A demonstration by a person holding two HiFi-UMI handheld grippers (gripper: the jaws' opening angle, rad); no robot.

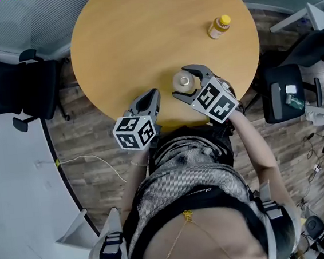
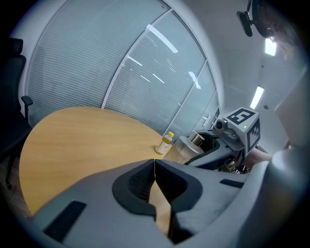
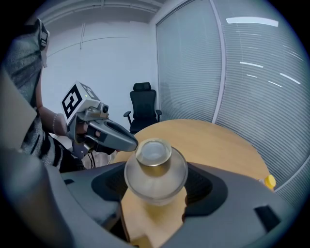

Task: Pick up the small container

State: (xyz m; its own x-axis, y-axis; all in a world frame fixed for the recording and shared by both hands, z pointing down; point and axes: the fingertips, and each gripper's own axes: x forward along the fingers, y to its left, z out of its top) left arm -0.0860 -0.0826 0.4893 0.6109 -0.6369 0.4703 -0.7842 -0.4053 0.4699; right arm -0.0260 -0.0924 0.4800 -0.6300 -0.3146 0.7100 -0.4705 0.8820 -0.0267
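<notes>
Round and tan, the bench (image 1: 140,36) has a smooth wood-look top and carries only two things. Near its edge closest to the person stands the small container (image 1: 183,82), an upright, clear, bulbous jar with a narrower neck and a metallic rim. The right gripper (image 1: 182,82) has it: in the right gripper view the fingers (image 3: 203,186) press against the jar's wide body on both sides, and its base appears to be still on the bench.

Just beside it, over the same edge, is the left gripper (image 1: 150,98). Its fingers (image 2: 138,181) are closed together with nothing between them, as the left gripper view shows.

Well apart, toward the far right of the bench, a yellow-capped bottle (image 1: 219,27) stands alone.

Below the bench is a wood-plank floor (image 1: 94,139) with a thin white cable (image 1: 90,158) lying across it. One black office chair (image 1: 14,90) stands at the left, and another chair (image 1: 282,93) is at the right. Glass walls with lowered blinds (image 2: 97,63) curve behind the bench.
</notes>
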